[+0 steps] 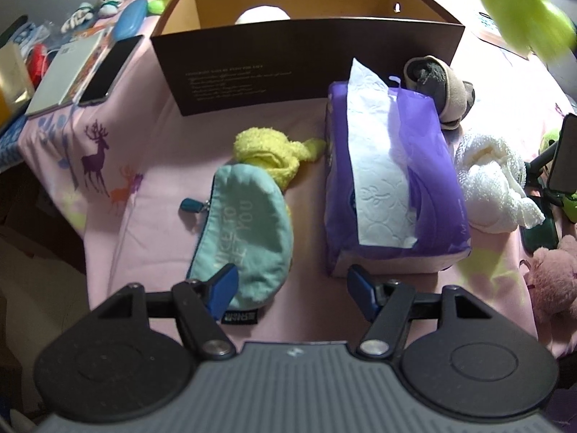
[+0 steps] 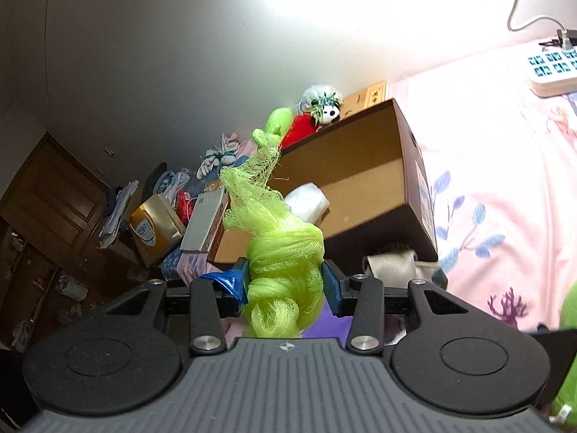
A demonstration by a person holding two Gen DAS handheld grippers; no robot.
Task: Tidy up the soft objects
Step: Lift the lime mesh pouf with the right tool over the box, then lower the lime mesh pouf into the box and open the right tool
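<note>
Nearest my left camera, the left gripper [image 1: 292, 290] hangs with its jaws apart and nothing between them, one blue pad over the lower edge of the teal zip pouch [image 1: 245, 231], which lies flat on the pink sheet [image 1: 144, 231]. A yellow fuzzy sock [image 1: 268, 153] lies just behind the pouch, touching it. Just beside them to the right is a purple tissue pack [image 1: 393, 180], with a white fluffy cloth [image 1: 494, 184] against its right side and a grey-beige slipper [image 1: 436, 86] behind it. The open brown cardboard box [image 1: 306, 68] stands beyond, a white soft item [image 1: 262, 14] inside.

On my right camera, the right gripper [image 2: 285, 285] has its jaws clamped on a lime green mesh bundle [image 2: 285, 263], held in the air in front of the box, its netted tail trailing upward. A white power strip [image 2: 553, 68] rests on the sheet far right.
</note>
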